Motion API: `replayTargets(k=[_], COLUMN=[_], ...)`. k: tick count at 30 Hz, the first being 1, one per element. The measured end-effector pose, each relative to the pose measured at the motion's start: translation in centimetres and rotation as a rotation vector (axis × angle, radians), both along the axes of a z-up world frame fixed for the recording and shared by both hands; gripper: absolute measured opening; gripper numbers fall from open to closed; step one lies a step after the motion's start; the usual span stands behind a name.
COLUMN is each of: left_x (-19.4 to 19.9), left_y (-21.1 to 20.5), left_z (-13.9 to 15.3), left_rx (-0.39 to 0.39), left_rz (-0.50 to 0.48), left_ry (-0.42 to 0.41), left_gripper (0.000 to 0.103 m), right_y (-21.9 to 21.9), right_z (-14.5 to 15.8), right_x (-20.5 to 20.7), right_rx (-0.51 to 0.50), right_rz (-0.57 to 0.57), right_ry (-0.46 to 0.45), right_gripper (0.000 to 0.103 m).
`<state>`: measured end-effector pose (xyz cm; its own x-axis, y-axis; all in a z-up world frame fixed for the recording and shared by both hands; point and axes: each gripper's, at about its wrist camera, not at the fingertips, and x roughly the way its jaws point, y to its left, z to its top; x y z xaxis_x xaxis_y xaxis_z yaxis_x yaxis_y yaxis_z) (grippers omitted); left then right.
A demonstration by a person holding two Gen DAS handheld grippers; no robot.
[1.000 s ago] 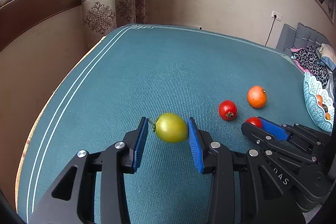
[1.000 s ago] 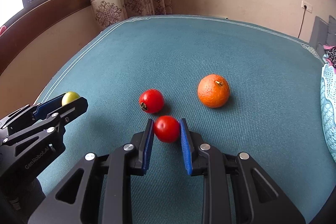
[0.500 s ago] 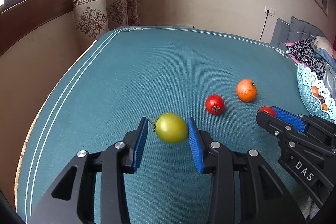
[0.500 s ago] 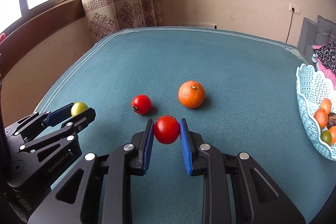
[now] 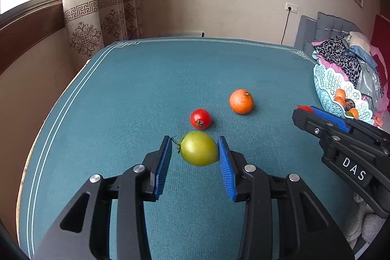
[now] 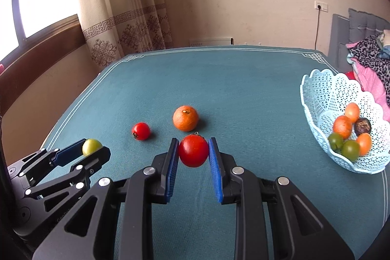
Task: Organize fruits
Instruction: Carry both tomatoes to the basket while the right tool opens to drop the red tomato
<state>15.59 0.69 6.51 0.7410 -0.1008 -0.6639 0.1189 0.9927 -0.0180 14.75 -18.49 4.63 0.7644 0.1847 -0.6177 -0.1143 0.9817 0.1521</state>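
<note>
Covering the table is a big teal cloth point(image 6: 243, 79). A white lacy basket point(image 6: 324, 89) with fruit inside sits at its right edge. An orange point(image 6: 185, 118) and a small red tomato point(image 6: 141, 131) lie loose near the middle. The left gripper point(image 5: 194, 148) squeezes a green tomato point(image 5: 199, 149) above the cloth. The right gripper point(image 6: 192, 150) squeezes a red tomato point(image 6: 193, 150).

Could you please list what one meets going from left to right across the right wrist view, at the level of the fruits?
green tomato in the left gripper → small red tomato on the cloth → orange → red tomato in the right gripper → pale blue basket of fruit.
</note>
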Motion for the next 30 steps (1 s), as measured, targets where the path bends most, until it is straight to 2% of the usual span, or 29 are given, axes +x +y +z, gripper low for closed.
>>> replayTargets(k=[21, 30], left_x=[-2.2, -2.3], left_y=[-10.6, -14.5], left_z=[2.2, 3.2], left_rx=[0.085, 0.108], left_rz=[-0.172, -0.225], left_ry=[-0.051, -0.073], left_gripper=[0.04, 0.039], right_y=[-11.2, -16.2], right_z=[2.6, 2.6], right_x=[-3.3, -3.6], right_rx=[0.095, 0.118], right_rz=[-0.174, -0.262], right_ry=[-0.104, -0.122], right_gripper=[0.025, 0.025])
